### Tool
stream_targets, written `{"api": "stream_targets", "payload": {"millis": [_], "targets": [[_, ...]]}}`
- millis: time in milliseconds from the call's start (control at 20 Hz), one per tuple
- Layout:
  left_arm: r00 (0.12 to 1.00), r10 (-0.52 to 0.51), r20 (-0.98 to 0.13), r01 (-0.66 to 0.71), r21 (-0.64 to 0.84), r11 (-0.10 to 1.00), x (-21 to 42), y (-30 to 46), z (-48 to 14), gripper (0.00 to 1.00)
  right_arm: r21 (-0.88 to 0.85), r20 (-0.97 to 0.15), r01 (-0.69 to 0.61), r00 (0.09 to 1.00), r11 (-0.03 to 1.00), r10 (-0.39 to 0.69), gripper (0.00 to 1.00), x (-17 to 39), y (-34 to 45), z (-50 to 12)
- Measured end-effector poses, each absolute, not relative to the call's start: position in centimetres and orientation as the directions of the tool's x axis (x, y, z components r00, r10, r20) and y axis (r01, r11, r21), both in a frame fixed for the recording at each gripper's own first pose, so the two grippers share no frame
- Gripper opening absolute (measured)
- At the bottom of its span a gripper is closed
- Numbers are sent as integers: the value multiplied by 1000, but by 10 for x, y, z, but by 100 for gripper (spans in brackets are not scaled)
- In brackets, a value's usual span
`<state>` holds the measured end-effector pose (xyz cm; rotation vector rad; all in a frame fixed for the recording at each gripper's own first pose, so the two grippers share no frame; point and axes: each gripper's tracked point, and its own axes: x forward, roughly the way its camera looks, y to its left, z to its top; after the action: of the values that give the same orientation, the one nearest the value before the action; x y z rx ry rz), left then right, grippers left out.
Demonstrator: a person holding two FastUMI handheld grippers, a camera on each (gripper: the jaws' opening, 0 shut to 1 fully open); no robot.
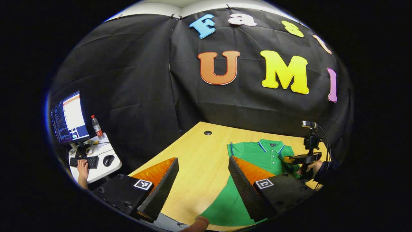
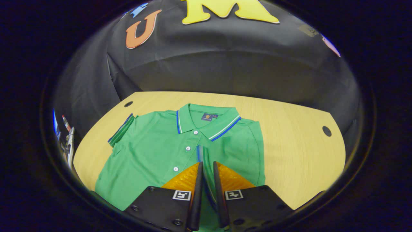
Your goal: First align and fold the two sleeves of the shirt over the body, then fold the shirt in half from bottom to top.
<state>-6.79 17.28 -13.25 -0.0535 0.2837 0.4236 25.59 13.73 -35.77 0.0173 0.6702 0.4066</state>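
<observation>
Right gripper (image 2: 206, 175) low over the green short-sleeved polo shirt (image 2: 154, 151), fingers nearly together and pinching a blue-trimmed sleeve edge (image 2: 202, 154) folded onto the chest. Shirt flat on the pale wooden table (image 2: 296, 141), collar toward the black cloth wall; other sleeve (image 2: 121, 130) lying out to the side. Left gripper (image 1: 202, 180) spread wide above table (image 1: 199, 151) and shirt hem (image 1: 231, 206), holding nothing. Farther off: side desk with monitor (image 1: 69, 117), keyboard (image 1: 85, 161), mouse (image 1: 108, 160), bottle (image 1: 97, 127).
</observation>
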Motion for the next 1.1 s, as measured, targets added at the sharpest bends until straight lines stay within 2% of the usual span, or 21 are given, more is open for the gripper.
{"api": "stream_targets", "payload": {"millis": [50,150,350,400,450,550,750,850,950,1100], "targets": [[881,384,-277,-398,7,917,-59,176,-130,100,155,-599,-349,711,924,368,19,252,134,-353],[899,351,-263,-363,0,932,-37,182,-125,100,158,-599,-330,717,931,356,34,240,126,-339],[930,272,-247,-277,14,961,12,184,-126,100,171,-570,-290,750,942,335,82,199,106,-288],[935,245,-257,-253,2,967,26,181,-131,100,161,-552,-286,768,945,326,83,189,98,-273],[938,222,-265,-234,-14,972,40,179,-137,100,138,-540,-281,783,950,310,79,179,89,-259],[933,196,-300,-218,-39,975,74,177,-159,100,111,-531,-274,796,955,290,86,149,73,-235],[909,178,-378,-230,-99,968,125,175,-203,100,110,-493,-227,833,968,251,91,104,48,-191],[900,152,-409,-206,-90,974,150,172,-225,100,90,-504,-180,840,979,201,89,81,32,-180],[891,127,-435,-179,-79,981,173,170,-248,100,78,-510,-156,842,985,174,92,57,27,-173],[857,130,-498,-187,-66,980,200,173,-286,100,97,-512,-125,844,987,157,92,32,25,-161]]}}
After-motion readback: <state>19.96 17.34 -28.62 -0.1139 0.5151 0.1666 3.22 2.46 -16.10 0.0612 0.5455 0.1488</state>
